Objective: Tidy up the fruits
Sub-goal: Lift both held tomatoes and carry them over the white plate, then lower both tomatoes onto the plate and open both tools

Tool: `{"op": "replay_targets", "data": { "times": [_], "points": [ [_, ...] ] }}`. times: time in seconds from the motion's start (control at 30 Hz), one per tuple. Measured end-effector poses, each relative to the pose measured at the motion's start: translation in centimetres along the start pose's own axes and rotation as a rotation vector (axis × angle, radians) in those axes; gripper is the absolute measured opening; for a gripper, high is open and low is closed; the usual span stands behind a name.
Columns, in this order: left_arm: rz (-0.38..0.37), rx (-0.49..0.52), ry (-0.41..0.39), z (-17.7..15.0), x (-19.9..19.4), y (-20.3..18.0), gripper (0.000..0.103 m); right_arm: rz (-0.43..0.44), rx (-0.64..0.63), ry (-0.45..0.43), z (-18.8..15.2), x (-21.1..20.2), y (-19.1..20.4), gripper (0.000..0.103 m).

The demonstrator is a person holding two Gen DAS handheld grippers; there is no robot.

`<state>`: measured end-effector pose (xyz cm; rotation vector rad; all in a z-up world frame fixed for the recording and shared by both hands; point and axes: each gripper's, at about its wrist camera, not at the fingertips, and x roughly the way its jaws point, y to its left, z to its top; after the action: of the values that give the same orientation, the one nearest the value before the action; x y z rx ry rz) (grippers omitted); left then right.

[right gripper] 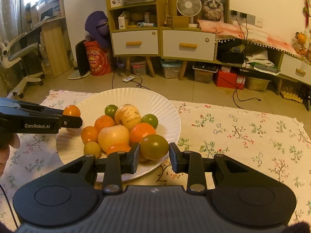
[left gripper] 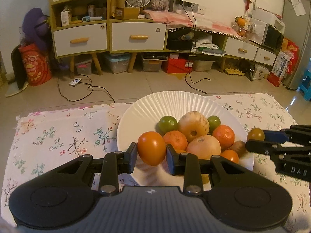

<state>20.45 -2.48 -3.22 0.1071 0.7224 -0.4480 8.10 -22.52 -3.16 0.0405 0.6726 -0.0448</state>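
White fluted plate [left gripper: 155, 104] heaped with tangerines, pale apples, green tomatoes. Left gripper [left gripper: 151, 153] clamped on orange tomato [left gripper: 152, 148]; right gripper [right gripper: 154, 151] clamped on olive-green tomato [right gripper: 154, 146].

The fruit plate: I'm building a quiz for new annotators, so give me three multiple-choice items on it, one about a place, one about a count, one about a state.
1. Where does the white paper plate sit?
A. On the floral tablecloth
B. On the floor
C. On a shelf

2. How many small green fruits lie at the far side of the pile?
A. None
B. Two
C. Five

3. What is the left gripper doing?
A. Standing wide open and empty
B. Closed on an orange tomato
C. Closed on a spoon

Answers:
1 A, the flowered cloth shows all round the plate.
2 B, one green fruit lies left of the striped pale fruit and another right of it.
3 B, its fingers press on both sides of the tomato, over the plate's near edge.
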Motion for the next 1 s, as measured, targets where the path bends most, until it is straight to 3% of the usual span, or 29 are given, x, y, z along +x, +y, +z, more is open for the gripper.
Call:
{"op": "replay_targets", "data": {
  "times": [0.2, 0.5, 1.0],
  "points": [
    [-0.025, 0.007, 0.019, 0.2, 0.7, 0.2, 0.016, 0.002, 0.028, -0.023, 1.3, 0.7, -1.2, 0.029],
    [-0.063, 0.088, 0.056, 1.0, 2.0, 0.2, 0.016, 0.059, -0.069, 0.01, 1.9, 3.0, -1.9, 0.029],
    [-0.077, 0.126, 0.062, 1.1, 2.1, 0.0, 0.02, 0.071, -0.074, 0.012, 2.1, 2.7, -2.0, 0.03]
  ]
}}
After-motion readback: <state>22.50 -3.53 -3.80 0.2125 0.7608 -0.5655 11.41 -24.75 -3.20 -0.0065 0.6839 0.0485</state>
